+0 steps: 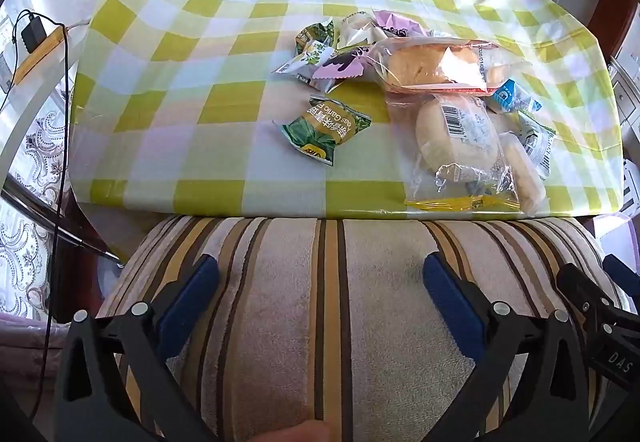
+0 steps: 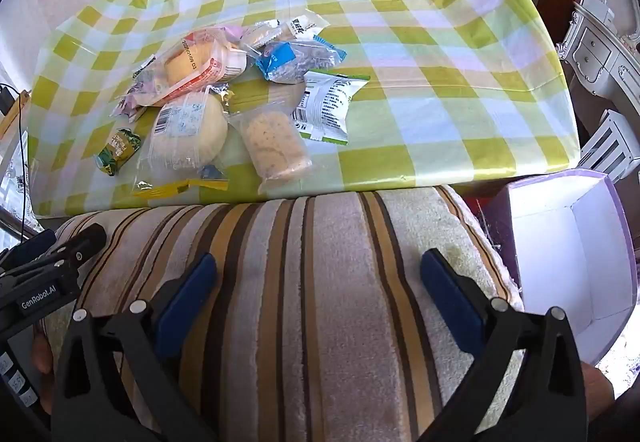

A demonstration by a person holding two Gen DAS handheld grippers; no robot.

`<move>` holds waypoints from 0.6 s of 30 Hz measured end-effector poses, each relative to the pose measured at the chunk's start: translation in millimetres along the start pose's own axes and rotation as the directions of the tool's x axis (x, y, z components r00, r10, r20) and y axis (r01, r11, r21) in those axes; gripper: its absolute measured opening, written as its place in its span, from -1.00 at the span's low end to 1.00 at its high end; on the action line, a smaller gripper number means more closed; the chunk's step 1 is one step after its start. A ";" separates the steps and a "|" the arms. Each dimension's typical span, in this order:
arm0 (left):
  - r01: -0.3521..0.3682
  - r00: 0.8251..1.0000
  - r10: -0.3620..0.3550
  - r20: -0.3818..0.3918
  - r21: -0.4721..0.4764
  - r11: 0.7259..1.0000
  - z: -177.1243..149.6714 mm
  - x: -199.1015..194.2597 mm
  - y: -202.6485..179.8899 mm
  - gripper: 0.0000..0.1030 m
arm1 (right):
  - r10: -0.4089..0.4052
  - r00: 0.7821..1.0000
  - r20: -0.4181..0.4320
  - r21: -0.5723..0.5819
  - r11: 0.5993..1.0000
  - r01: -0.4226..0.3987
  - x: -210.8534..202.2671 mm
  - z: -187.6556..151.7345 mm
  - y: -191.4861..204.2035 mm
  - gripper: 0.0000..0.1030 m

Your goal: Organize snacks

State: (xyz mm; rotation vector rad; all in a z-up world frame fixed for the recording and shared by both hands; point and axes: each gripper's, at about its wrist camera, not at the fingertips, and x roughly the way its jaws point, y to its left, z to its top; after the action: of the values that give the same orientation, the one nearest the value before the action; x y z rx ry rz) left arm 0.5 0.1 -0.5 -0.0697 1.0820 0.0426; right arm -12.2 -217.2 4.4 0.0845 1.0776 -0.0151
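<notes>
Snacks are heaped on a tabletop (image 2: 440,41) covered by a yellow-and-white checked cloth, toward its near edge and left of centre as seen from the right wrist. Two round buns in clear wrap are counted there: a large pale bun (image 2: 188,129) with a barcode label and a smaller speckled bun (image 2: 276,145) just beside it at the near edge. One long clear bag of bread (image 1: 436,65) with a red-edged seal lies behind them, over several small packets. One green pea packet (image 1: 324,129) lies apart, left of the pile. One white packet with green trim (image 2: 328,105) and one blue packet (image 2: 296,61) are seen on the right side of the heap. One open, white-lined purple box (image 2: 576,242) stands beyond the near right corner. Both the left gripper (image 1: 320,282) and the right gripper (image 2: 318,278) are held over a striped cushion (image 2: 320,302), fingers spread wide with nothing between them.
</notes>
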 end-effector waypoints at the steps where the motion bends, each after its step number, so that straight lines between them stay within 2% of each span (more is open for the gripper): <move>1: -0.003 1.000 0.003 0.006 0.001 1.000 -0.1 -0.4 -0.2 0.92 | -0.002 1.000 0.001 -0.001 1.000 0.002 -0.1 -0.1 0.4 0.97; 18: -0.015 1.000 0.015 0.000 0.005 1.000 2.8 3.0 -0.6 0.92 | -0.006 1.000 0.001 -0.006 1.000 0.006 0.6 1.0 -2.1 0.97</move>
State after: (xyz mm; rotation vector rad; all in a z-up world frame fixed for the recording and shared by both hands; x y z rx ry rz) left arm 4.3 -0.3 -1.8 -0.0573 1.0824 0.0535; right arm -11.2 -219.3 4.3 0.0759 1.0764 -0.0173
